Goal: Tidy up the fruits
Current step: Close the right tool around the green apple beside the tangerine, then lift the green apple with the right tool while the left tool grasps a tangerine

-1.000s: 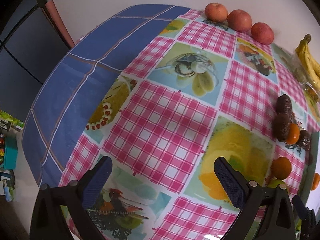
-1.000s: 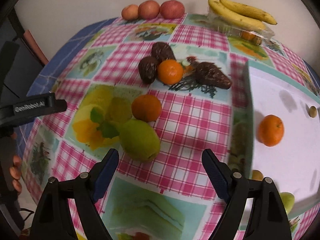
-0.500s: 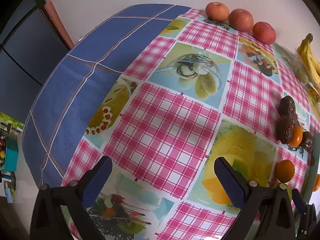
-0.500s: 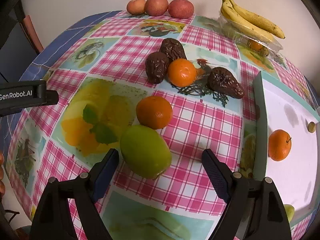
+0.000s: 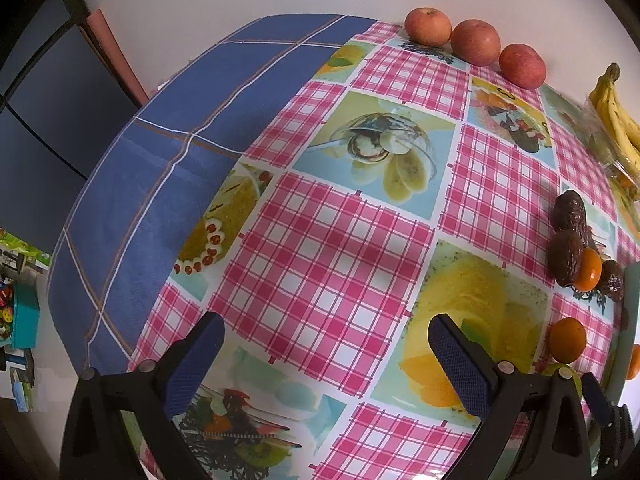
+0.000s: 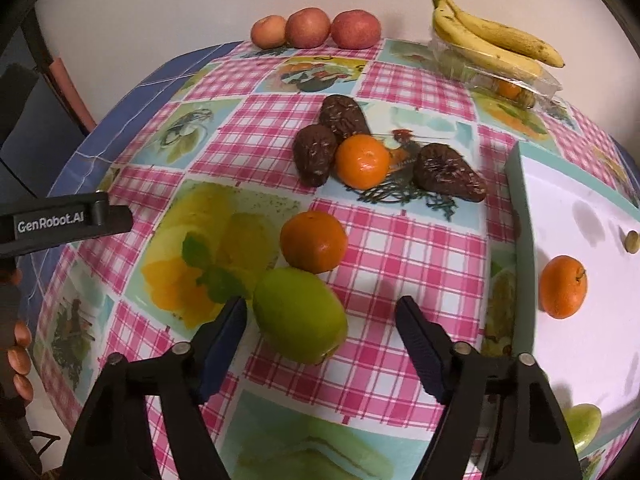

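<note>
The table (image 6: 400, 240), under its pink-checked fruit-print cloth, filled both views. To the right of the right tongs (image 6: 320, 316) lay the white tray (image 6: 580, 200), already holding one orange (image 6: 562, 286) and a green fruit at its near corner. Far ahead of the tongs, against the wall, sat the bananas (image 6: 492, 40) and a row of three apples (image 6: 316, 28).

Just ahead of the right tongs lay the green fruit (image 6: 300, 316), inside the spread of the jaws but crowded towards the left one; neither pad clearly touched it. The tongs were released, holding nothing. Touching the green fruit's far side was a loose orange (image 6: 314, 246), and beyond that another orange among three dark, wrinkled fruits (image 6: 448, 178).

The left tongs (image 5: 324, 356) hung released over bare cloth, well left of all the fruit.

The step in hand looked like the approach to grasp the green fruit. The next move would call for centring the jaws, closing without nudging the orange, then carrying right to the tray.
</note>
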`<state>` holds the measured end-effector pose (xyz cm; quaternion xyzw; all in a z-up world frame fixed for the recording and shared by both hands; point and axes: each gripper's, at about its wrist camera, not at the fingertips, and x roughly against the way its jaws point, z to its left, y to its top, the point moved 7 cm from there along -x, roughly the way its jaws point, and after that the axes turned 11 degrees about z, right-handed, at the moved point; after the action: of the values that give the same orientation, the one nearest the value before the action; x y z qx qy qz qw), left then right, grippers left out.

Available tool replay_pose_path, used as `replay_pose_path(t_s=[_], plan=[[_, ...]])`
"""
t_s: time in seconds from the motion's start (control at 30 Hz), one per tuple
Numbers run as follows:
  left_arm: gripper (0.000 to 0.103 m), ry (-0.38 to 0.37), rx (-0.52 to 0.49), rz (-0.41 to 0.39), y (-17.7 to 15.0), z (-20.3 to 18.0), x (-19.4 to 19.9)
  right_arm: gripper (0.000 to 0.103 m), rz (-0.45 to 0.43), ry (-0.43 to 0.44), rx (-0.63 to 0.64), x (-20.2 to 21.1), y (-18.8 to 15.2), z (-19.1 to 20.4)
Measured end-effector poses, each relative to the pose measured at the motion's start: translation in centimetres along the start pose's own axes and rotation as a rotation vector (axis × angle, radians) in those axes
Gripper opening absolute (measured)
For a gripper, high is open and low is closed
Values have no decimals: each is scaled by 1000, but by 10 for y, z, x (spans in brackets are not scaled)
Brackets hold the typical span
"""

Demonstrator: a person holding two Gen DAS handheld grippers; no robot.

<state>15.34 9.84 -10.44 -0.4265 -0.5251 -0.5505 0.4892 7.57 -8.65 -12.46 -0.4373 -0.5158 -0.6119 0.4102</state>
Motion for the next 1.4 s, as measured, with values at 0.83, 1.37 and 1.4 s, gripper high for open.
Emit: replay_pose_path(t_s=[0.83,1.37,1.4], plan=[[103,-1,-22,-3,-4,-10,5,47,2,45,7,4,-3,2],[102,-162,3,-17,-13,-37,19,46,-96,107,-125,55,0,-54],[102,-165,-2,-20,-13,-38,20,47,-107,108,-136,60,0,-60]])
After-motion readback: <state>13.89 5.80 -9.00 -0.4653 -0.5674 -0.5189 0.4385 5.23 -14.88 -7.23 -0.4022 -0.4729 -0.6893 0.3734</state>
